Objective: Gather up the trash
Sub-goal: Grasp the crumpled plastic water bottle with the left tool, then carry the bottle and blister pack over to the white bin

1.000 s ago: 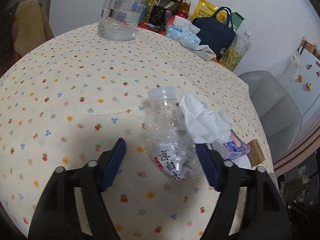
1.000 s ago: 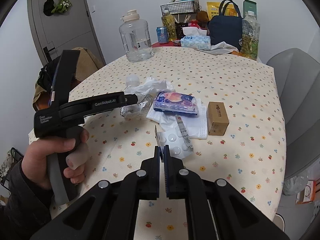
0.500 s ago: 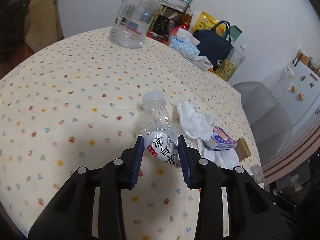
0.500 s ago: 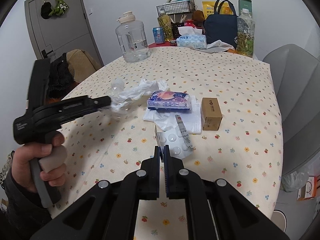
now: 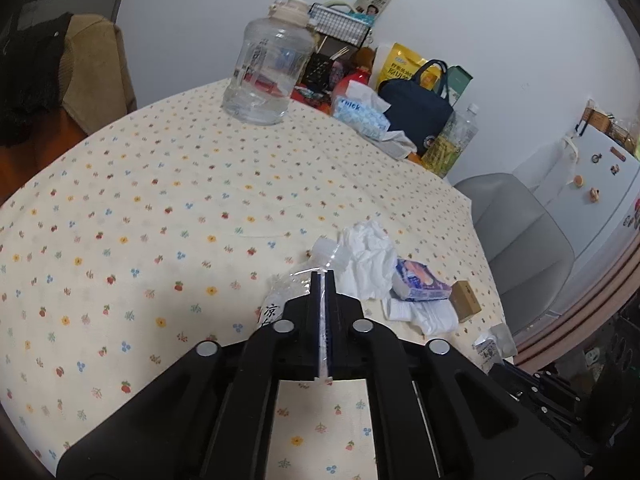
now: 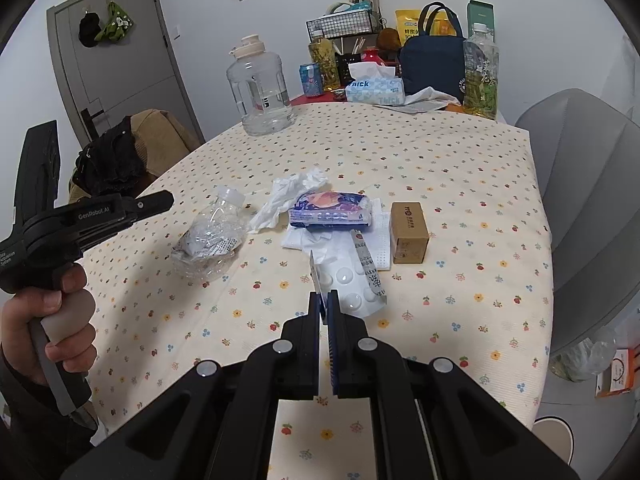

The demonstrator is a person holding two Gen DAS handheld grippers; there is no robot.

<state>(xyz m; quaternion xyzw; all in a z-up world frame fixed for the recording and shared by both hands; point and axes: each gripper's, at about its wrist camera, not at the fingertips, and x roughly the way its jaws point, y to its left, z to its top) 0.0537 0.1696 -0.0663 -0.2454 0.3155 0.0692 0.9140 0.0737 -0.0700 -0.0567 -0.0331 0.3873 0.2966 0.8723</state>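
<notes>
We see the left gripper with its fingers closed together, above the crushed bottle, which lies on the table beside the crumpled tissue. The right gripper pinches the blister pack.

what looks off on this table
The clear plastic bottle lies crushed on its side on the floral tablecloth, capped, beside a crumpled tissue. Nothing looks spilled. The right gripper pinches a blister pack by its edge.
</notes>
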